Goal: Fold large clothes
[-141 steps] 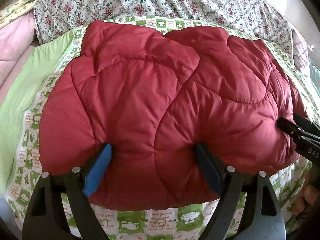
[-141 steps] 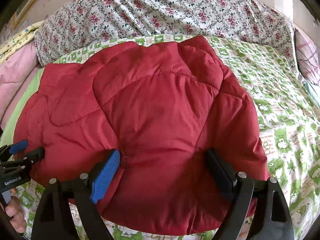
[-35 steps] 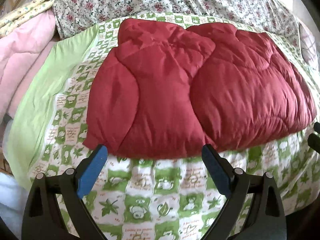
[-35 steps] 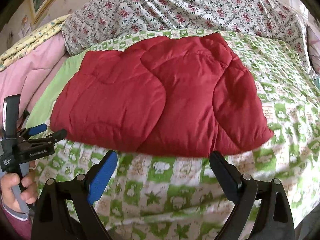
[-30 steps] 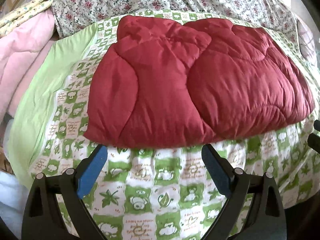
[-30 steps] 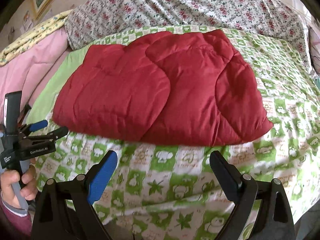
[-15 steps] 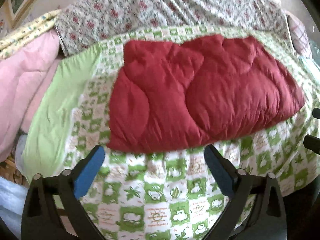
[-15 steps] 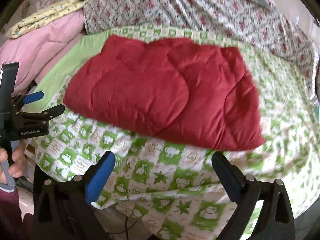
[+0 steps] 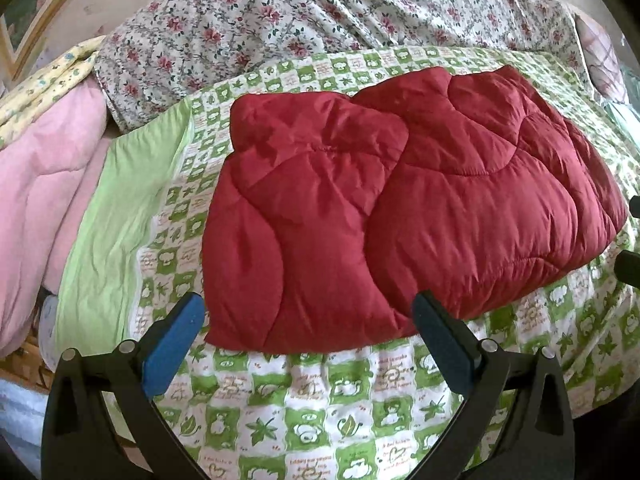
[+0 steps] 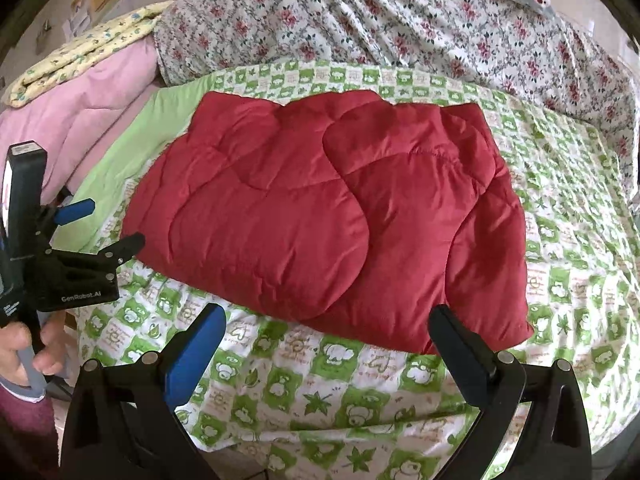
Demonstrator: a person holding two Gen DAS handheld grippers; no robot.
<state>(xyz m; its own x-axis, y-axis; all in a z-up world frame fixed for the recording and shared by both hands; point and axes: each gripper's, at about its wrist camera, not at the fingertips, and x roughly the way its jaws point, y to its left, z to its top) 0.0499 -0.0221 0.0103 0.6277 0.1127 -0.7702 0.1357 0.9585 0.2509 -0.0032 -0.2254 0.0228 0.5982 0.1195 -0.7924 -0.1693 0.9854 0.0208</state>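
Note:
A red quilted padded garment (image 9: 392, 208) lies folded into a thick rectangle on the green-and-white checked bedsheet (image 9: 320, 408); it also shows in the right wrist view (image 10: 332, 220). My left gripper (image 9: 308, 320) is open and empty, just in front of the garment's near edge. My right gripper (image 10: 328, 328) is open and empty, in front of the near edge, with the sheet under it. The left gripper also shows at the left of the right wrist view (image 10: 100, 228), held by a hand.
A floral quilt (image 9: 340, 20) is heaped behind the garment. Pink bedding (image 9: 36, 184) and a yellow patterned cloth (image 10: 88, 44) lie at the left. The bed's front edge (image 10: 280, 444) is just below the right gripper.
Both grippers have let go of the garment and drawn back from it toward the bed's front edge. The garment lies still, folded on the sheet.

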